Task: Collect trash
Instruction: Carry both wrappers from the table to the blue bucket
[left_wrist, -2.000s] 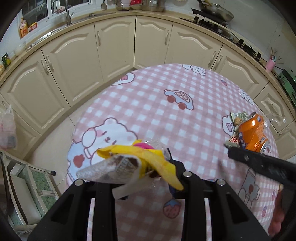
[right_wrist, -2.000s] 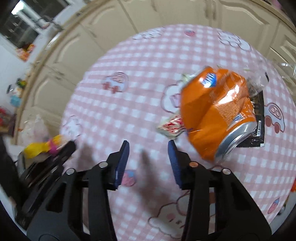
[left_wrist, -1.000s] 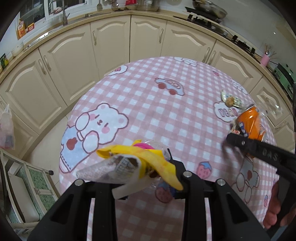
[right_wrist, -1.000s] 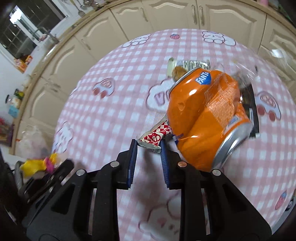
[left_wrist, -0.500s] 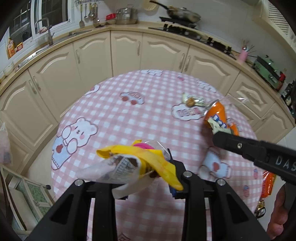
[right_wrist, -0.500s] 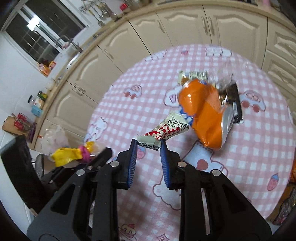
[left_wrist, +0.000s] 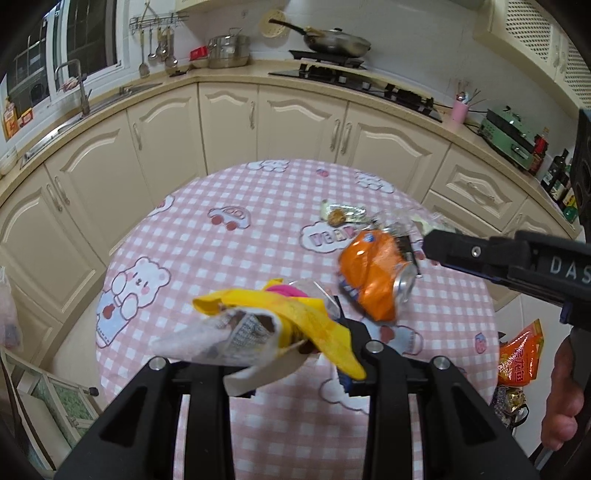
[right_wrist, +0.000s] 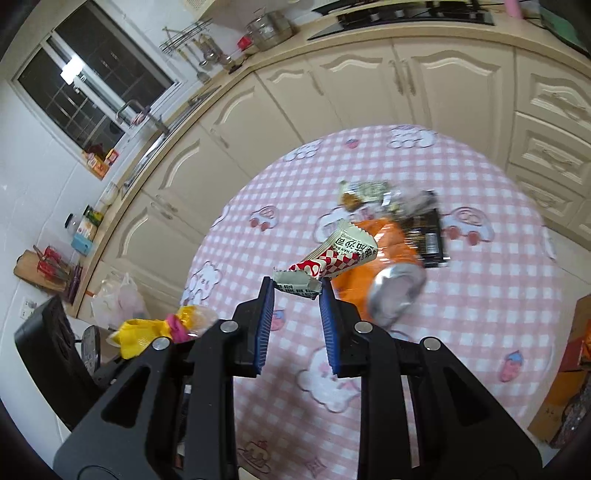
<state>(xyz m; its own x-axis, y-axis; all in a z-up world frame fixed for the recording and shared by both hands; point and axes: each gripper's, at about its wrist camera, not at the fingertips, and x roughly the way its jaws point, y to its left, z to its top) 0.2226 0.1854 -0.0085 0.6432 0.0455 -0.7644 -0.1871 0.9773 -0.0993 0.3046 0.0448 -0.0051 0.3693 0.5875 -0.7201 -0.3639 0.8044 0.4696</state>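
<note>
The left gripper (left_wrist: 295, 350) is closed on a bundle of crumpled wrappers (left_wrist: 266, 325), yellow, silvery-white and pink, which sits squarely between its narrowly parted jaws and spills over their tips, held in the air above the round table under a pink-and-white checked cloth with cartoon bears and cars (left_wrist: 229, 258). The right gripper (right_wrist: 297, 291) has its blue-padded jaws drawn close together on the folded end of a red-and-white checked snack wrapper (right_wrist: 332, 254); the rest of that wrapper sticks out past the fingertips, up and to the right, clear of the table. Below it on the cloth lies a crushed orange drink can (left_wrist: 373, 273), on its side, with a black foil packet (right_wrist: 428, 232) touching its far end and a small silvery wrapper with a brown lump (left_wrist: 341, 214) just beyond. A person's hand (left_wrist: 565, 398) holds the right gripper's handle at the edge of the left wrist view.
</note>
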